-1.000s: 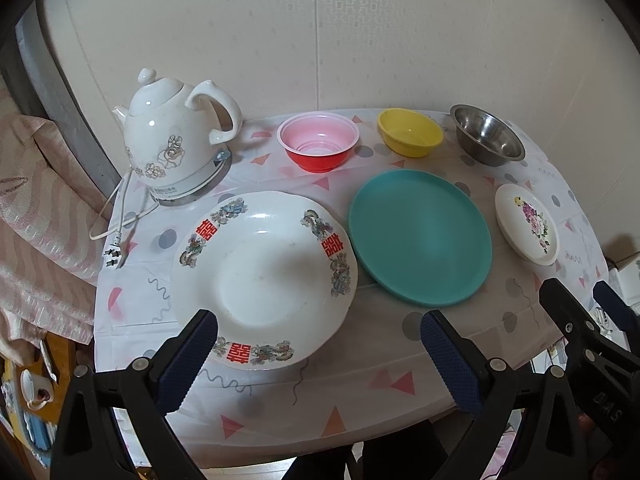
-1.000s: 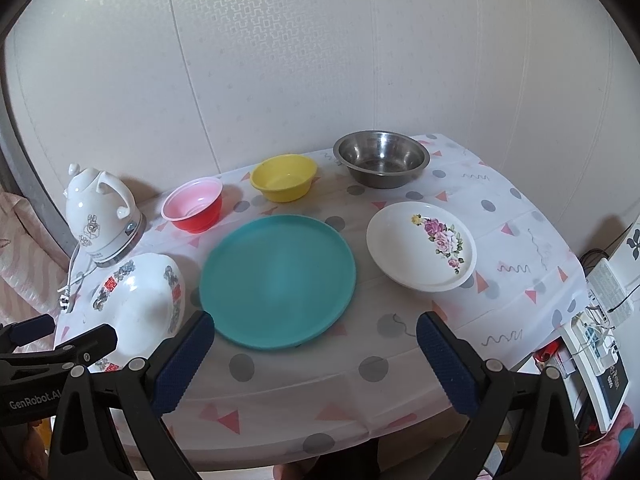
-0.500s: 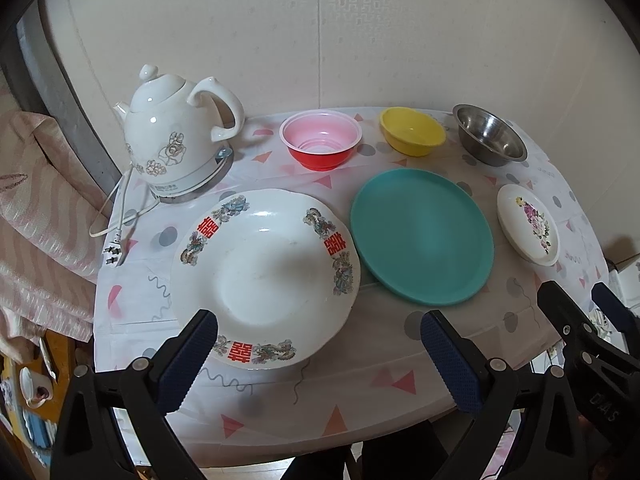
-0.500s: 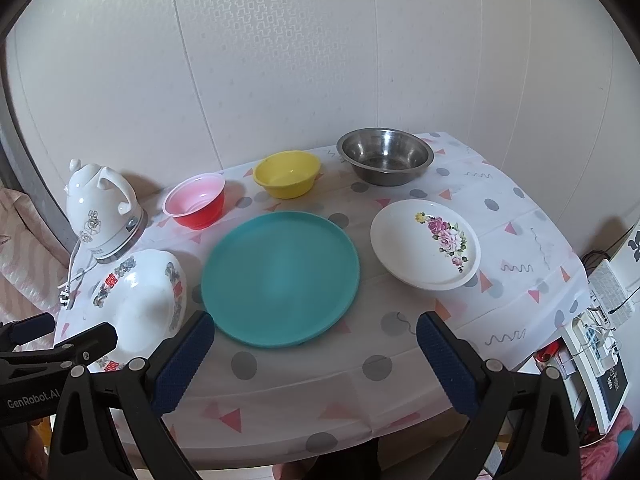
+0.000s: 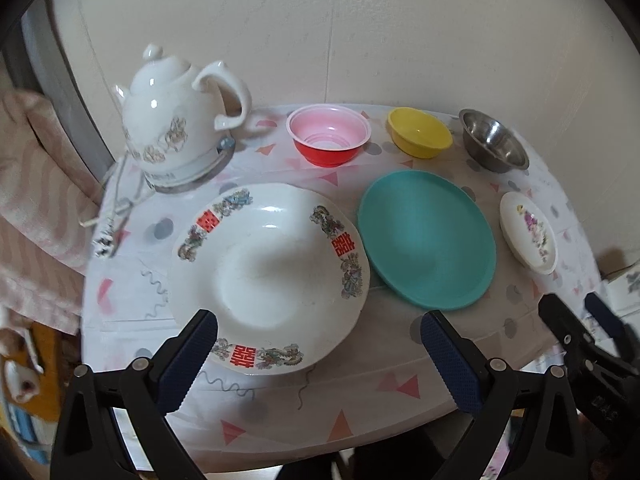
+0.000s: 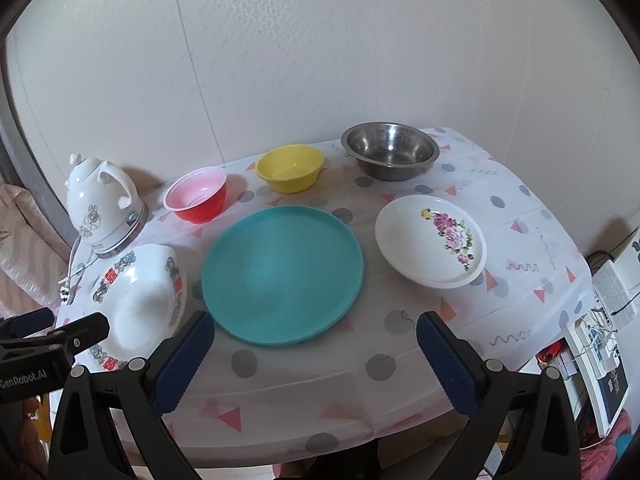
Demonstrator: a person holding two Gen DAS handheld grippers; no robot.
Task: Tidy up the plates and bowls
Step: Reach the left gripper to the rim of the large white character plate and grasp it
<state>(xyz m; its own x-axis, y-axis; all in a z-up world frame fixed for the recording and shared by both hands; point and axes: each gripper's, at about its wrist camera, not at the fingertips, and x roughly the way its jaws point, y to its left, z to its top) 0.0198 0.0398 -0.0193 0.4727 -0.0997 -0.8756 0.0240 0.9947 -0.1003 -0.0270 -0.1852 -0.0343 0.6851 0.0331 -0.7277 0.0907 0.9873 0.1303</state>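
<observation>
Hovering spread and empty, left hand-held gripper (image 5: 318,354) over patterned plate (image 5: 268,276), right hand-held gripper (image 6: 314,354) facing teal plate (image 6: 282,274)

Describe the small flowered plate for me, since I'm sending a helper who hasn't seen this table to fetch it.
Start at the round table with the dotted cloth and find the big teal plate in the middle. The small white plate lies just right of it, in front of the steel bowl. It alone carries a spray of pink roses inside.
</observation>
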